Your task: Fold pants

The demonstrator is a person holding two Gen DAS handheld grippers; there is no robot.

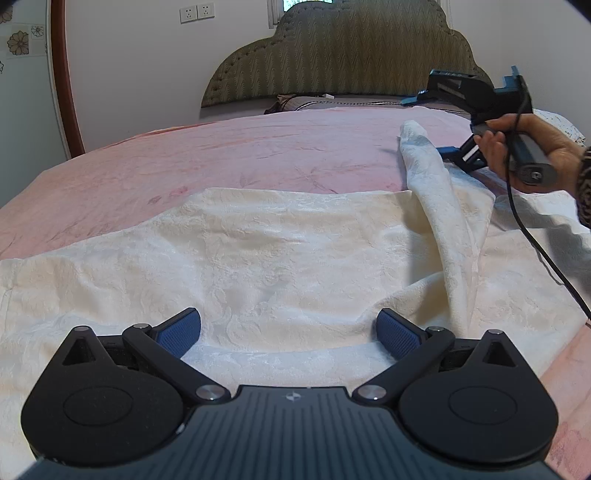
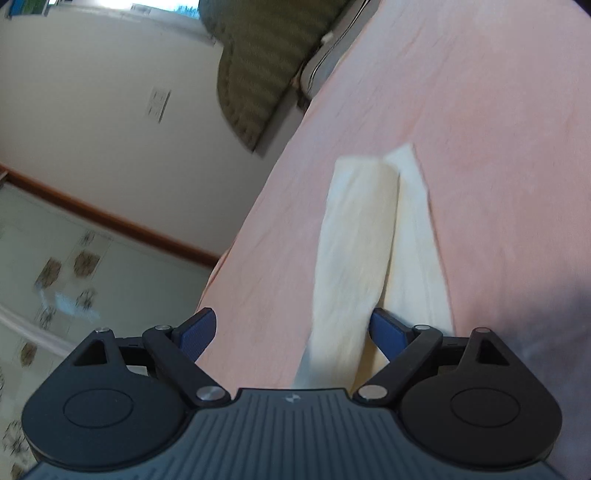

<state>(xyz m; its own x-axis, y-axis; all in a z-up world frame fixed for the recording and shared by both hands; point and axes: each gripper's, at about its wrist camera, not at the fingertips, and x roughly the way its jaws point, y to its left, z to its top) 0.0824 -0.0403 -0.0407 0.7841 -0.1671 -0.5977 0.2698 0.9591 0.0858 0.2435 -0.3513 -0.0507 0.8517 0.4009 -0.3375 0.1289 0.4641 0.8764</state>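
Cream-white textured pants lie spread on a pink bedspread. My left gripper is open just above the near part of the pants, holding nothing. My right gripper shows in the left wrist view at the far right, held in a hand, next to a raised, draped fold of the pants. In the right wrist view my right gripper is open, tilted, with a strip of the pants hanging between the fingers near the right pad; the view is blurred.
A padded olive headboard and a pillow stand at the far end of the bed. A black cable trails from the right gripper across the pants. A wall with sockets and a wood door frame stand left.
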